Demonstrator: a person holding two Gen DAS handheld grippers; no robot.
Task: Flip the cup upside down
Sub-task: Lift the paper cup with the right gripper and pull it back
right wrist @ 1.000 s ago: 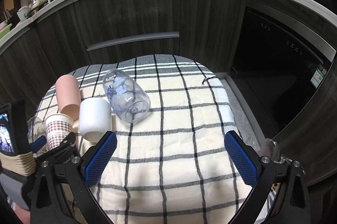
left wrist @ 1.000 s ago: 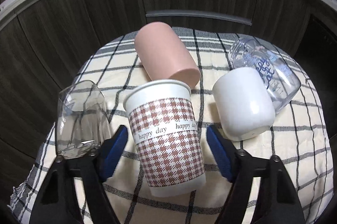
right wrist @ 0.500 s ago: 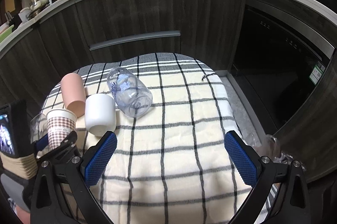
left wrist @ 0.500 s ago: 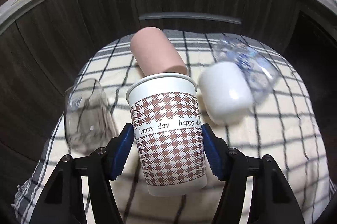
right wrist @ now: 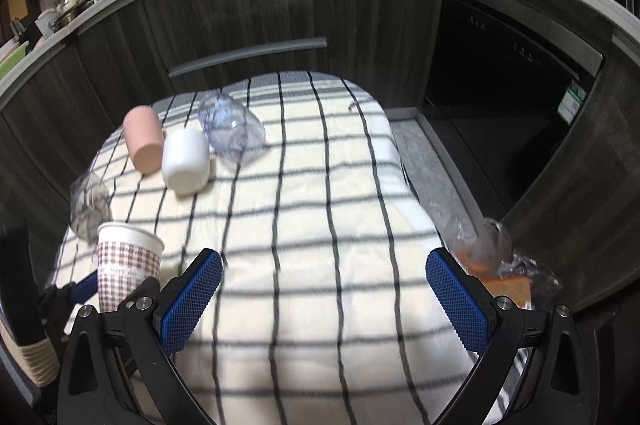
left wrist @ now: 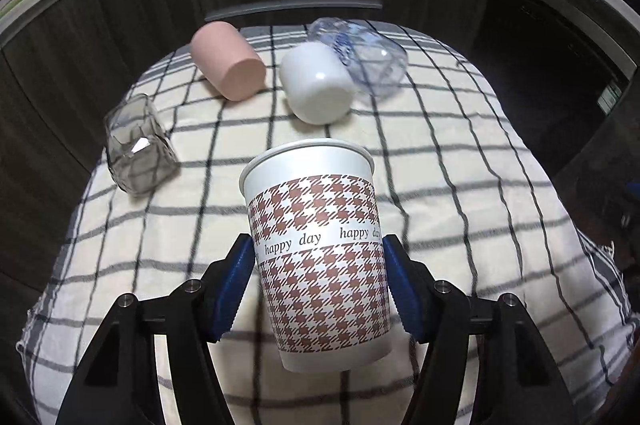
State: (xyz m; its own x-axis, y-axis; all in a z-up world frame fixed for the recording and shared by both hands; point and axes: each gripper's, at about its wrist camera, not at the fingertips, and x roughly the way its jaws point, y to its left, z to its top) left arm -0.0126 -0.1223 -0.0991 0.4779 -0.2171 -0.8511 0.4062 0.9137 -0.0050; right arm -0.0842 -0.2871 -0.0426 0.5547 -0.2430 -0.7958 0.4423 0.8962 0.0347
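A paper cup [left wrist: 320, 257] with a brown houndstooth print and the words "happy day" stands mouth-up between the blue pads of my left gripper [left wrist: 318, 281]. The gripper is shut on its lower half and holds it above the checked cloth [left wrist: 460, 185]. The cup also shows in the right wrist view [right wrist: 126, 265], at the lower left. My right gripper [right wrist: 324, 297] is open and empty above the cloth's near middle.
Upside down on the cloth stand a pink cup [left wrist: 228, 63], a white cup [left wrist: 316, 85], a clear printed cup [left wrist: 368, 59] and a clear glass [left wrist: 136, 149]. Dark cabinets [right wrist: 280, 5] stand behind. A crumpled plastic bag [right wrist: 492, 257] lies off the cloth's right edge.
My left gripper closed on the paper cup, lifted it and drew back toward the near side of the cloth. The right gripper rose slightly, still open.
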